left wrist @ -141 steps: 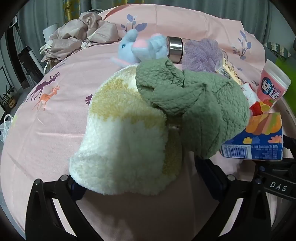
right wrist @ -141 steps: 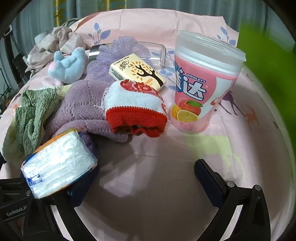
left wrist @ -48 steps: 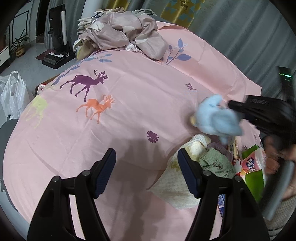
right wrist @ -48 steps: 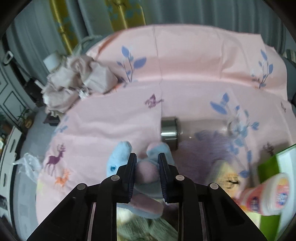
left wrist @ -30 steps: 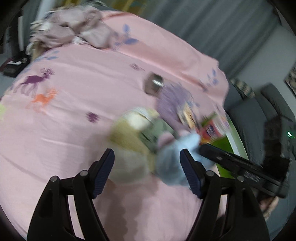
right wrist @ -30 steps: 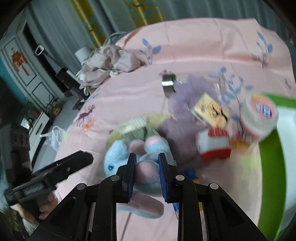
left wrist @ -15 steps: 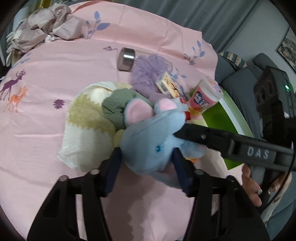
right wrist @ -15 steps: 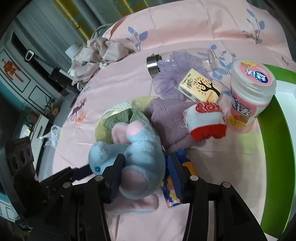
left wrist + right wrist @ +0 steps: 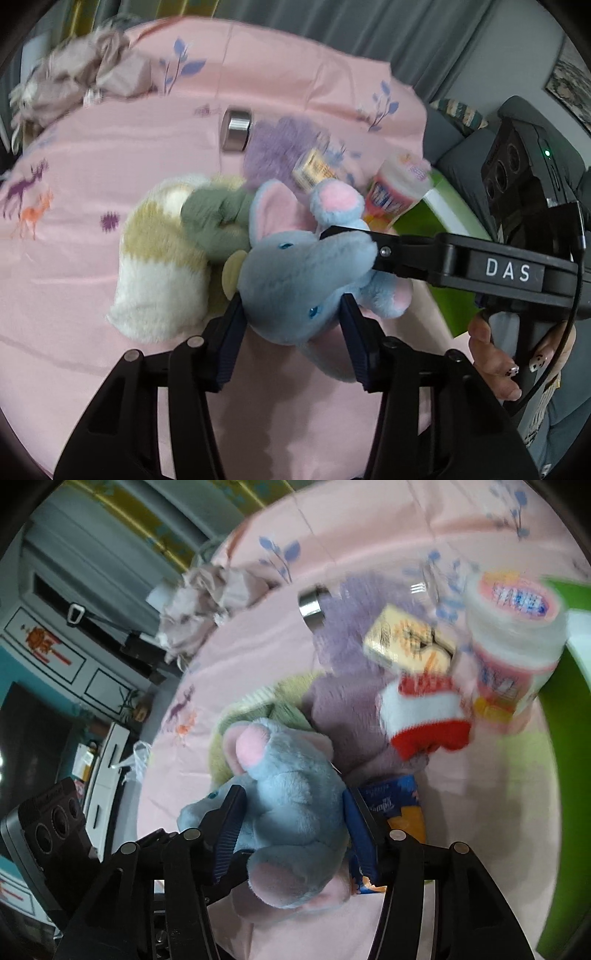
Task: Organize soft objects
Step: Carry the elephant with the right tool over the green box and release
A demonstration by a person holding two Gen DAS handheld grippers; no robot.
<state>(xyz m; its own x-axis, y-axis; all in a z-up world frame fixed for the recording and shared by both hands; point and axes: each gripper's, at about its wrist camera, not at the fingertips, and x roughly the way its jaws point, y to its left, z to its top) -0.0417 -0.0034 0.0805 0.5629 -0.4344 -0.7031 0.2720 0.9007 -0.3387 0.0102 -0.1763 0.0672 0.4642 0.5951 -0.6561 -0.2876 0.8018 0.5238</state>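
A blue plush elephant [image 9: 295,273] with pink ears sits between the fingers of both grippers above the pink sheet. My left gripper [image 9: 291,325] holds its head from below. My right gripper [image 9: 291,827] presses its body from both sides, and also shows in the left wrist view [image 9: 354,243] reaching in from the right. A yellow-and-white fluffy cloth [image 9: 162,266], a green fluffy cloth [image 9: 214,218], a purple knit [image 9: 343,709] and a red-and-white sock [image 9: 424,716] lie on the sheet.
A pink gum jar [image 9: 513,635], a yellow carton [image 9: 402,638], a steel-capped bottle [image 9: 236,129], a blue tissue pack [image 9: 399,805] and a purple bath puff [image 9: 280,151] lie nearby. A green bin [image 9: 565,716] is at right. Crumpled beige fabric [image 9: 74,81] lies far left.
The right gripper carried the elephant from the far side of the pile toward the left gripper. Both grippers' jaws now close around it. The right jaws are wider than a second ago.
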